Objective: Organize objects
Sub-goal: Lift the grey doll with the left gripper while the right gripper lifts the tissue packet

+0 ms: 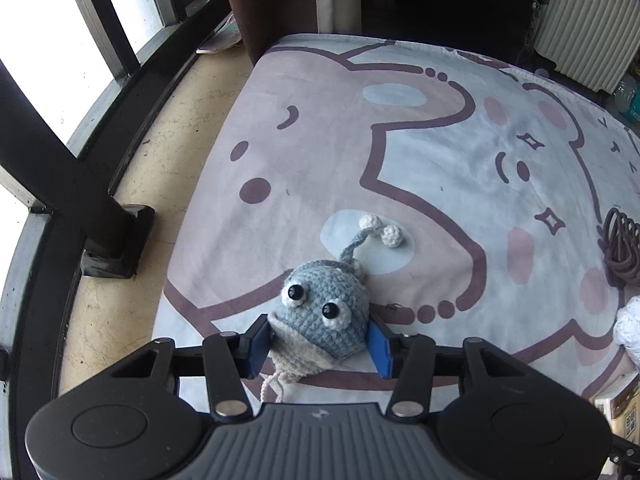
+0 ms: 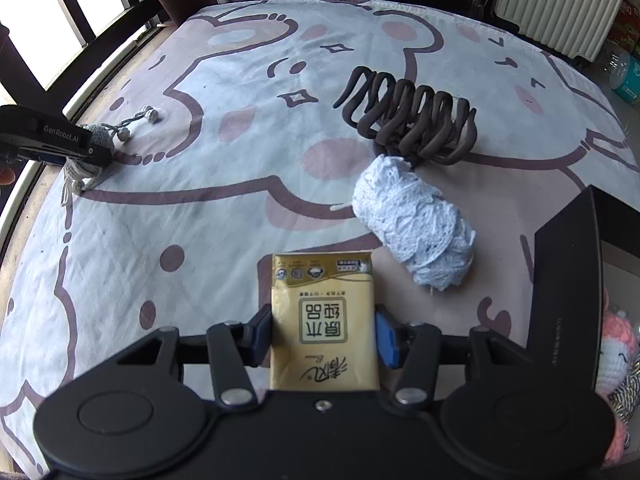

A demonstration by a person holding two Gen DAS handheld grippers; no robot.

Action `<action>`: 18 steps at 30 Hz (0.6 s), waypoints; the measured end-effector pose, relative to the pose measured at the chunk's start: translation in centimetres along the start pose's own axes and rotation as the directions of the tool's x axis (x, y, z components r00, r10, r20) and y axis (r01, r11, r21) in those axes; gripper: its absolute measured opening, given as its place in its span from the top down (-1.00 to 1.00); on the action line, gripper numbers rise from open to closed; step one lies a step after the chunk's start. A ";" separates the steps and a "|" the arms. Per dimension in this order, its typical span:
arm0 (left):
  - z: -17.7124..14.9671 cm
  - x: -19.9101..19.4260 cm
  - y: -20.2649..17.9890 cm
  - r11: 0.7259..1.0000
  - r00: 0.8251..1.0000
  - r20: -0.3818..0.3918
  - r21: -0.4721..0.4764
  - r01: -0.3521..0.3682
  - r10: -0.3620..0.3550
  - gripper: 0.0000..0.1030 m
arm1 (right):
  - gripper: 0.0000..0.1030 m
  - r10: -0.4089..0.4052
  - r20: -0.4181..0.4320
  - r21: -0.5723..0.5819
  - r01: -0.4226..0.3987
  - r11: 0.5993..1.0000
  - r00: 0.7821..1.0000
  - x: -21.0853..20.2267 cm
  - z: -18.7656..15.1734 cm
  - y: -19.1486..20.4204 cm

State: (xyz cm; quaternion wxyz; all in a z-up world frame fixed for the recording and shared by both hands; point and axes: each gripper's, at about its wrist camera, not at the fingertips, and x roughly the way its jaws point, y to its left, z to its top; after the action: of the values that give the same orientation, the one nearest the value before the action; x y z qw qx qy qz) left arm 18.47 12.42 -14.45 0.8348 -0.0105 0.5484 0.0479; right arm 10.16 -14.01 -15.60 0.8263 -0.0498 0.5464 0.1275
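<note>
A blue-grey crochet toy (image 1: 320, 312) with big eyes and two white-tipped antennae lies on the bear-print sheet (image 1: 440, 184). My left gripper (image 1: 318, 346) is shut on it, blue pads against both its sides. It also shows in the right wrist view (image 2: 102, 136), under the left gripper's black body at the far left. My right gripper (image 2: 324, 338) is shut on a gold tissue pack (image 2: 324, 320) that stands out forward between the pads. A white yarn ball (image 2: 416, 226) and a dark brown claw hair clip (image 2: 412, 120) lie ahead to the right.
A black box (image 2: 568, 280) stands open at the right, with pink and white crochet toys (image 2: 618, 356) inside. A window with black bars (image 1: 60, 80) and a beige ledge run along the left. A white radiator (image 2: 560, 4) stands at the back right.
</note>
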 end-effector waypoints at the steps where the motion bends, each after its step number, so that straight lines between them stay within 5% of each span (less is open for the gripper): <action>1: 0.0 -0.3 -0.1 1.000 1.000 0.000 -0.001 0.003 -0.003 0.01 | -0.02 0.007 -0.001 -0.001 -0.007 1.000 1.000 -0.2 -0.1 0.0; 18: -1.5 -7.2 -3.7 0.996 0.995 0.067 0.049 0.074 -0.077 0.02 | -0.02 0.001 0.111 0.074 -0.009 0.997 0.994 -5.1 -0.8 -1.5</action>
State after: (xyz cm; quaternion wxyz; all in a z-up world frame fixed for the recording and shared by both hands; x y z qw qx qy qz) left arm 14.62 8.09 -8.53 0.8544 -0.0101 0.5195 0.0039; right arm 7.96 -16.39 -11.29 0.8562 -0.0107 0.5042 0.1117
